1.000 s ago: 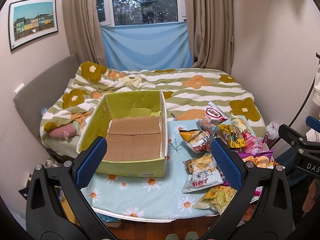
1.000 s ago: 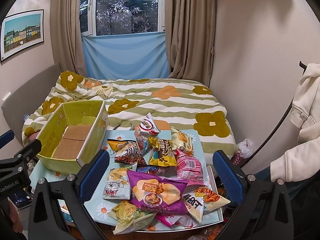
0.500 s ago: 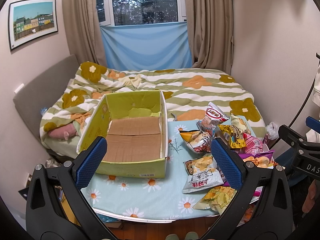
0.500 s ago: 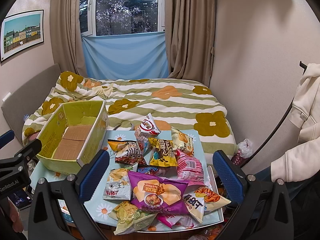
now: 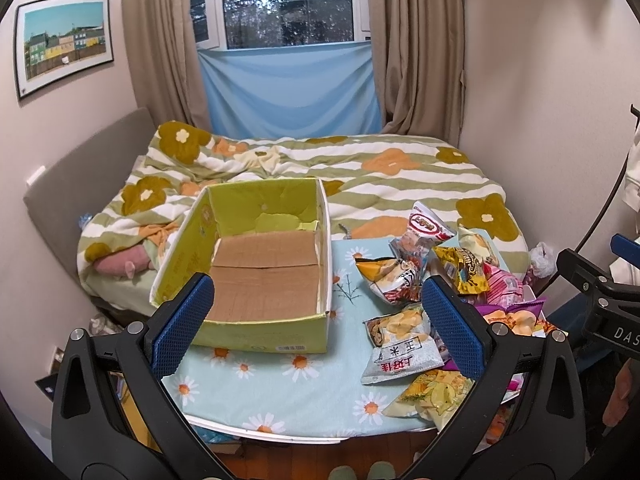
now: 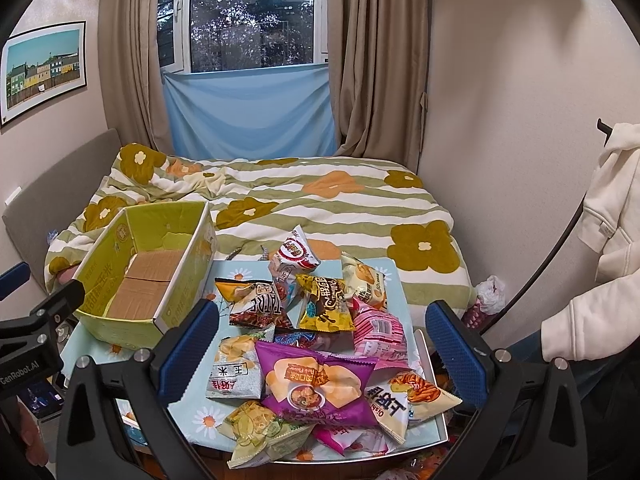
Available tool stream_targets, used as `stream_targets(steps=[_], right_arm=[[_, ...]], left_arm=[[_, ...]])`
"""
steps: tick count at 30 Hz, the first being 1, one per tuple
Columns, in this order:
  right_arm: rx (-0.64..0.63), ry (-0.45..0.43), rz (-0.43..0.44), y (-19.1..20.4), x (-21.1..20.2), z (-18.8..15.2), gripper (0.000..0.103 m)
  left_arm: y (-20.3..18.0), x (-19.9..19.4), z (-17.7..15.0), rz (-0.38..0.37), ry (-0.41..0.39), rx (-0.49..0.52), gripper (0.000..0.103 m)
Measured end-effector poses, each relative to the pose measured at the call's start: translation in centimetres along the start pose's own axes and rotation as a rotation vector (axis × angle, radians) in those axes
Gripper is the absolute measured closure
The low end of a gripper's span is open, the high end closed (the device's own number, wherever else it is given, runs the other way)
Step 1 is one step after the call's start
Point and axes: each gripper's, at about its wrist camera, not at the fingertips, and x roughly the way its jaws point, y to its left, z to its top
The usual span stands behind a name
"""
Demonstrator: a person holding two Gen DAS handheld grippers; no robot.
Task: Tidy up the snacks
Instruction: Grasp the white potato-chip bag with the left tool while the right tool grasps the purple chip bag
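An empty yellow-green cardboard box (image 5: 264,276) (image 6: 148,276) stands open on the left of a small table with a daisy-print cloth (image 5: 280,376). A heap of snack bags lies on the right: a purple bag (image 6: 320,384), a grey-white bag (image 5: 404,352) (image 6: 236,372), a yellow-black bag (image 6: 324,300), a pink bag (image 6: 378,332) and a red-white bag (image 5: 424,228) (image 6: 294,252). My left gripper (image 5: 318,328) is open and empty, held above the table's near edge before the box. My right gripper (image 6: 322,348) is open and empty above the heap.
A bed with a flower-print quilt (image 5: 360,176) lies right behind the table. Walls stand close on the right (image 6: 500,120). A cream hoodie (image 6: 604,240) hangs at the far right. The wooden floor (image 5: 320,456) shows under the table's near edge.
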Motion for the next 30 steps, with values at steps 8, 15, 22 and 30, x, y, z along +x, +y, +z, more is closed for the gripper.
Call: stream_targets(steps=[8,15,22,30], right_arm=[[-0.005,0.061,0.014,-1.7,1.6,-1.0,0.0],[-0.033,0.134,0.072,-3.5,5.2,-3.6,0.0],[-0.006,0.206,0.114,-3.6,8.2,-6.0,0.0],[0.01,0.275,0.137,-2.1,11.1,-8.4,0.0]], left_arm=[[-1.5,2.4,-0.7,-0.032,0.102,-0.025,0.0],[-3.4,7.7,-3.4,-0.062,0.251,-0.042,0.0],[-5.7,14.6,-6.1,-0.145,0.399,-0.019,0.0],[-8.1,20.4,-8.0,-0.218,0.497,0.039,0.0]])
